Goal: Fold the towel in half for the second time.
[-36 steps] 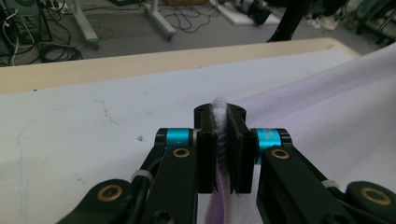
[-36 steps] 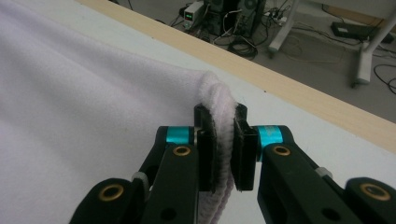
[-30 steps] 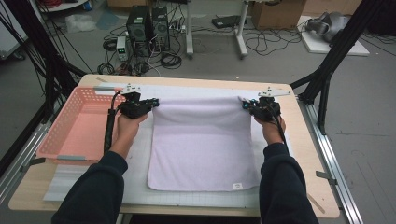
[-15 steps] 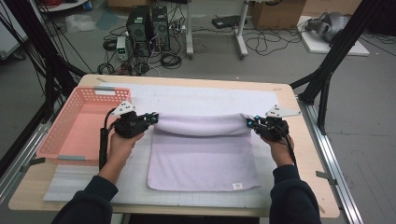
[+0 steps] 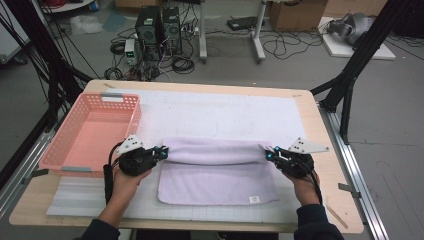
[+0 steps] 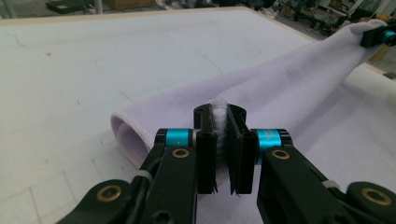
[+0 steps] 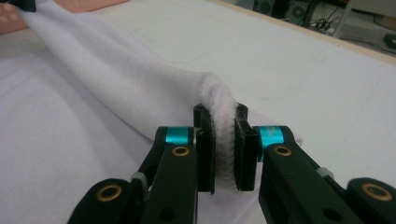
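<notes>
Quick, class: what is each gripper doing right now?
Left gripper: closed on one corner of the towel.
Right gripper: closed on the towel's other far corner.

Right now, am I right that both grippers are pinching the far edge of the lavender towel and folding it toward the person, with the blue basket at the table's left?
Not quite: the basket is pink, as the high view shows. The rest holds: both grippers, left and right, pinch the towel.
</notes>
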`<state>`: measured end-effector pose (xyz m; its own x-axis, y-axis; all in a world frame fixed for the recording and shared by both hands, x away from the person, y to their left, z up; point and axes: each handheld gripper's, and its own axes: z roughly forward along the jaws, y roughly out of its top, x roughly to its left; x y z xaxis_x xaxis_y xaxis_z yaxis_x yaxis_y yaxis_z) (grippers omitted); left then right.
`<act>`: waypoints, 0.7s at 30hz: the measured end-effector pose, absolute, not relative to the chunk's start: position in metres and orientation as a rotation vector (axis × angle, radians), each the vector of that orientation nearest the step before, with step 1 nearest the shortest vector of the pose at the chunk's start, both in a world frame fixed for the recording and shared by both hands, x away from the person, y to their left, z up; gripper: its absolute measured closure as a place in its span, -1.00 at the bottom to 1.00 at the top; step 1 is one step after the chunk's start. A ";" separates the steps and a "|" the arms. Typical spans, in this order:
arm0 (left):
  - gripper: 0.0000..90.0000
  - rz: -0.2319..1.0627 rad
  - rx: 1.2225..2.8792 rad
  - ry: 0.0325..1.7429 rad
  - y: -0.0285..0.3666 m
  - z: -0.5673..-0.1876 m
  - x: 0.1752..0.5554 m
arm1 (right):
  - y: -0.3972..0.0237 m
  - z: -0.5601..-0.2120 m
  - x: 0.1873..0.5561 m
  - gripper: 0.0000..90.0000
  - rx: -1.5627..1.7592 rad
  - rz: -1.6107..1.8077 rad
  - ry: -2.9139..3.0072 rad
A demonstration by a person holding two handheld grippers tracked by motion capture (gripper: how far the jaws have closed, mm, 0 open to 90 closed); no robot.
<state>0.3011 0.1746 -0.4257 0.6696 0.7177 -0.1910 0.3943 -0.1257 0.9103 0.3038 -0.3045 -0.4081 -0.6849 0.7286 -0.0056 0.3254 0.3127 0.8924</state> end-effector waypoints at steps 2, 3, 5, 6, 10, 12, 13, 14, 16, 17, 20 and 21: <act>0.83 0.350 1.746 0.898 0.175 -0.428 0.295 | -0.305 -0.412 0.297 0.82 0.948 1.333 2.189; 0.83 0.347 1.742 0.895 0.175 -0.429 0.293 | -0.304 -0.413 0.294 0.82 0.942 1.327 2.197; 0.82 0.339 1.743 0.894 0.175 -0.432 0.287 | -0.304 -0.415 0.289 0.82 0.925 1.325 2.206; 0.82 0.334 1.745 0.891 0.174 -0.433 0.285 | -0.304 -0.416 0.286 0.82 0.921 1.329 2.202; 0.82 0.329 1.752 0.890 0.175 -0.434 0.281 | -0.309 -0.425 0.279 0.81 0.949 1.350 2.201; 0.82 0.325 1.754 0.882 0.173 -0.436 0.277 | -0.311 -0.427 0.278 0.81 0.943 1.335 2.209; 0.82 0.320 1.759 0.873 0.173 -0.435 0.275 | -0.312 -0.427 0.276 0.81 0.946 1.343 2.209; 0.82 0.319 1.762 0.866 0.173 -0.435 0.274 | -0.313 -0.427 0.275 0.81 0.947 1.349 2.205; 0.82 0.317 1.761 0.855 0.173 -0.434 0.272 | -0.316 -0.428 0.274 0.81 0.943 1.367 2.202; 0.82 0.312 1.753 0.854 0.174 -0.433 0.270 | -0.316 -0.428 0.273 0.80 0.947 1.378 2.204; 0.82 0.295 1.748 0.829 0.176 -0.431 0.263 | -0.319 -0.430 0.271 0.80 0.937 1.384 2.211; 0.82 0.295 1.748 0.829 0.176 -0.431 0.263 | -0.320 -0.429 0.271 0.80 0.938 1.401 2.207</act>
<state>0.2627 0.1762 -0.4305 0.7219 0.6602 -0.2072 0.3813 -0.1296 0.9153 0.2706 -0.3196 -0.4293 -0.7138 0.6988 0.0463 0.3395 0.2875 0.8956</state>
